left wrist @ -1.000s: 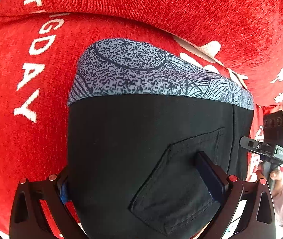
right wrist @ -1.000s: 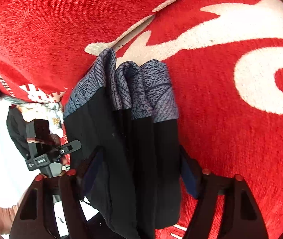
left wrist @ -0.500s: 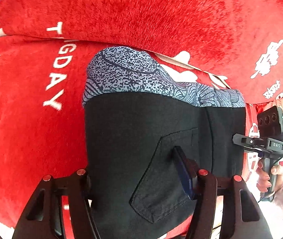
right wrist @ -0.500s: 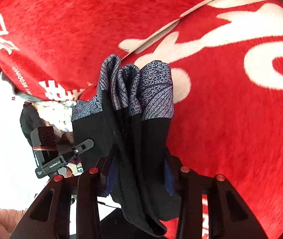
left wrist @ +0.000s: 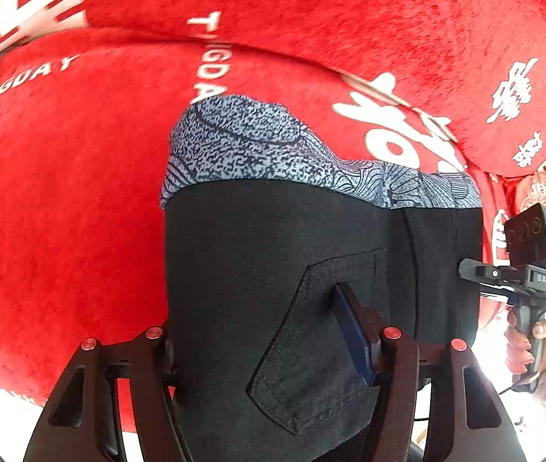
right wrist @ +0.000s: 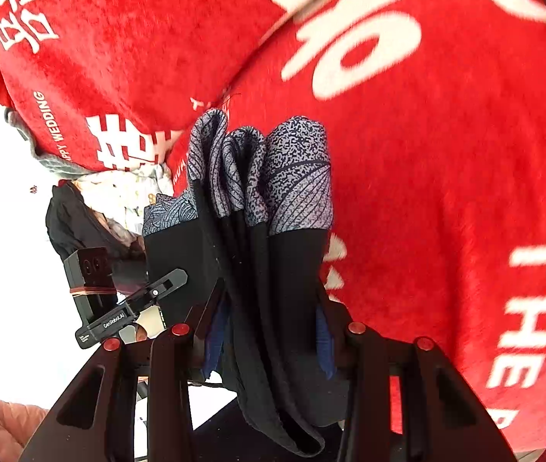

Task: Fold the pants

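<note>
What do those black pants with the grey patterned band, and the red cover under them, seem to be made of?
Black pants: matte woven cloth, probably cotton-like; stitched pocket seams show. Grey patterned band: smoother printed fabric, perhaps stretchy. Red cover: fuzzy plush, like chenille or fleece; short pile visible.

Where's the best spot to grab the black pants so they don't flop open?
Probably where both grippers already clamp: the folded pants, on the thick black stack below the patterned waistband. Come from the open side edges, left gripper and right gripper, pinching all layers together.
</note>
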Tool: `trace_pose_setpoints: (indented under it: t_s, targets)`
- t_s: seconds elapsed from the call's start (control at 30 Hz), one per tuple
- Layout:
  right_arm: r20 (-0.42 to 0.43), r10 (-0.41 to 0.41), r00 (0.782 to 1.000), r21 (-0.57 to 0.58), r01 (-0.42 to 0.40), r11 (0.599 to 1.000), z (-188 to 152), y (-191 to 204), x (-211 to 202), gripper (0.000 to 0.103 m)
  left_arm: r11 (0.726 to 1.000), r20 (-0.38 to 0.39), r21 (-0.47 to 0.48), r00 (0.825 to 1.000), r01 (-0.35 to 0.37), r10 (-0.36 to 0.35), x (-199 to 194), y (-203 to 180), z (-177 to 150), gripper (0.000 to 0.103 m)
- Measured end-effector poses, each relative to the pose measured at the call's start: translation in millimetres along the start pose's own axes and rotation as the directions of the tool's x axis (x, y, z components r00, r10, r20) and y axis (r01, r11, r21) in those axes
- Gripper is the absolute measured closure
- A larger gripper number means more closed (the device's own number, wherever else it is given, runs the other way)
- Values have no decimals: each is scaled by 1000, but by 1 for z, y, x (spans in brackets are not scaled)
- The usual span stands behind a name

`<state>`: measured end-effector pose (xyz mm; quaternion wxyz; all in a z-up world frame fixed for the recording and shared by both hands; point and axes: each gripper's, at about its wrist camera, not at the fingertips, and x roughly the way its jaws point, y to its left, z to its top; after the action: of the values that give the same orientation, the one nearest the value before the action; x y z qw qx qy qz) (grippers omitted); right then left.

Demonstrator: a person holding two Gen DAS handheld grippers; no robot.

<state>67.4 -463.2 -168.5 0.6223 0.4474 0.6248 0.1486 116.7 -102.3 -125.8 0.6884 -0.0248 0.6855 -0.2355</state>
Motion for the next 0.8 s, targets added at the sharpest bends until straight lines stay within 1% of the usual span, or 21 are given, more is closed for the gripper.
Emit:
trace_pose_setpoints:
  t_s: [0.07, 0.13, 0.2, 0.23, 0.27, 0.3, 0.37, 0.47, 0.57, 0.6, 0.73, 0.8]
  targets:
    - [-2, -26, 1000, 2, 26, 1000, -5, 0, 12, 60, 999, 0, -8, 999, -38, 38, 3, 19, -9, 37]
    - [-7, -89, 996, 5, 89, 996, -7, -1, 23, 59, 995, -8, -27, 995, -96, 95, 12, 35, -13, 35]
    - [-3, -174, 985, -11, 174, 985, -8, -4, 31, 57, 995, 31, -59, 996, -76, 78, 13, 49, -15, 25]
    - [7, -194, 981, -18, 194, 981, -8, -4, 31, 53, 995, 37, -64, 996, -76, 78, 12, 52, -16, 22]
    - [13, -205, 979, -19, 206, 978, -7, -5, 32, 48, 995, 41, -61, 996, -73, 75, 11, 54, -16, 21]
    - [19, -240, 971, -19, 240, 971, -6, -6, 33, 45, 996, 45, -54, 996, -70, 72, 10, 56, -17, 21]
    - [27, -284, 958, -15, 285, 959, -6, -8, 34, 32, 996, 53, -37, 995, -82, 84, 7, 55, -19, 21]
    - [38, -314, 949, -1, 314, 949, -8, -7, 32, 30, 994, 64, -29, 992, -109, 111, -1, 54, -22, 21]
    - [62, -380, 923, -4, 381, 924, -14, 2, 26, 29, 987, 63, -49, 986, -152, 155, -12, 57, -26, 21]
    - [70, -408, 910, -6, 409, 913, -17, 6, 23, 29, 984, 64, -51, 983, -168, 171, -16, 56, -28, 21]
    - [85, -463, 883, 8, 464, 886, -29, 16, 11, 26, 974, 73, -20, 971, -225, 226, -30, 45, -38, 21]
    - [96, -485, 869, 10, 487, 874, -36, 23, 6, 25, 965, 69, 1, 962, -264, 263, -38, 36, -45, 21]
